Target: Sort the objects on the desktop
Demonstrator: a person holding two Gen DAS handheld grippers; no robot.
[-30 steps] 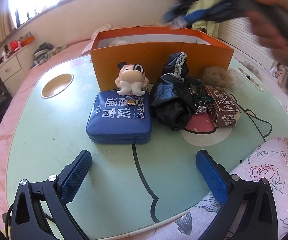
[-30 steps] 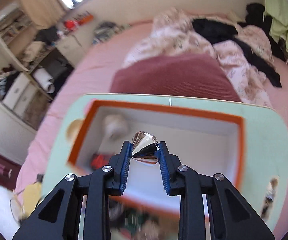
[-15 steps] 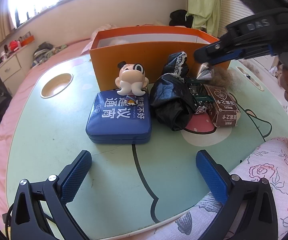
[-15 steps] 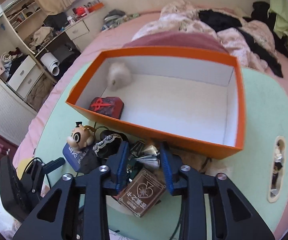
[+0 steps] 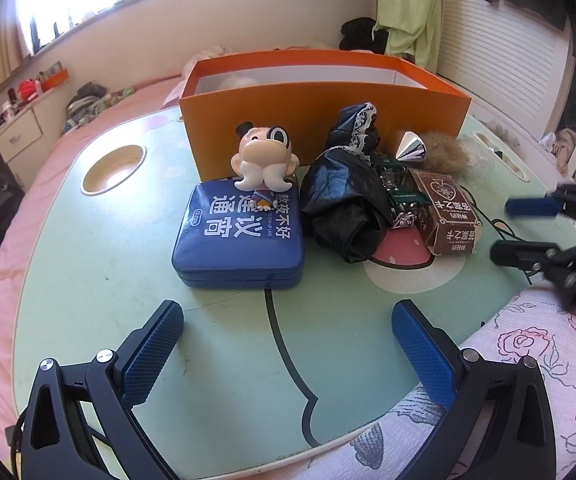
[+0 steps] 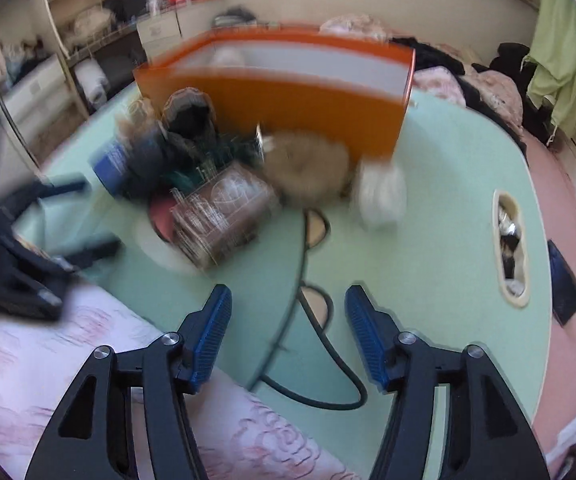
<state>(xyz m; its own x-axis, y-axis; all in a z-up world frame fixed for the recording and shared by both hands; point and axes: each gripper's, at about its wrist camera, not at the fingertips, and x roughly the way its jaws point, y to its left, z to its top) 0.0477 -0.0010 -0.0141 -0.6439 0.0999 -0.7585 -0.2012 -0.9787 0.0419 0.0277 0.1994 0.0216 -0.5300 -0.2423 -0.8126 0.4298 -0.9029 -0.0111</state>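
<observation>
The right gripper (image 6: 288, 332) is empty, its blue-padded jaws opening above bare green table (image 6: 428, 208). Ahead and to its left, blurred, a brown card box (image 6: 223, 216) lies beside a tan fur ball (image 6: 308, 168), with the orange box (image 6: 288, 100) beyond them. The left gripper (image 5: 288, 344) hangs spread wide with nothing in it. Straight ahead of it lies a blue zip case (image 5: 239, 236) with a cartoon figurine (image 5: 265, 158) on its far edge. To the right sit crumpled black fabric (image 5: 340, 200) and a silver cone (image 5: 412, 148). The cone looks hard, slick and tapered, so it would likely slip; pinching its wide base seems safest. The fabric is soft and should bunch anywhere.
</observation>
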